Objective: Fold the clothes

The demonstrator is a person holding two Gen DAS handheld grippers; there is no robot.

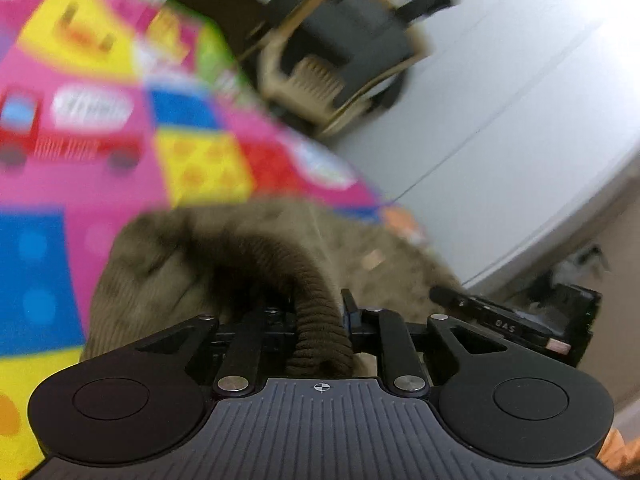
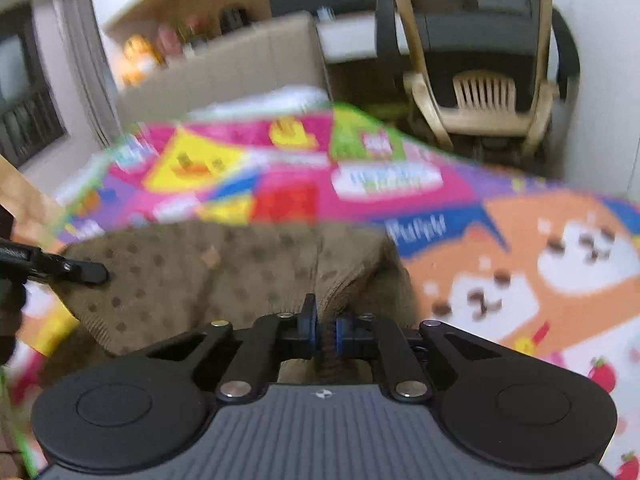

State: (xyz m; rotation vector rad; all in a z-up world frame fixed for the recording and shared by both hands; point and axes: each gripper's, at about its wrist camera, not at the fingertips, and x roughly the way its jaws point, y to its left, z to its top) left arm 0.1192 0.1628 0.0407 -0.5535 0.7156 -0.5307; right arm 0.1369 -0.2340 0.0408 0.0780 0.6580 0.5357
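A brown knitted garment (image 1: 248,248) with a ribbed hem lies on a bright patterned sheet (image 1: 100,152). My left gripper (image 1: 320,312) is shut on a thick roll of its ribbed hem, which runs back between the fingers. In the right wrist view the same garment (image 2: 224,276), dotted with darker spots, spreads to the left. My right gripper (image 2: 326,320) is shut on a bunched fold of its ribbed edge. The right gripper's black body (image 1: 516,320) shows at the right of the left wrist view. The left gripper's finger (image 2: 80,270) reaches in from the left of the right wrist view.
The colourful sheet (image 2: 400,184) with cartoon prints covers the surface. A beige plastic chair (image 2: 484,92) with dark items on it stands beyond the far edge, by a white wall (image 1: 500,100). Shelves and a window lie at the far left.
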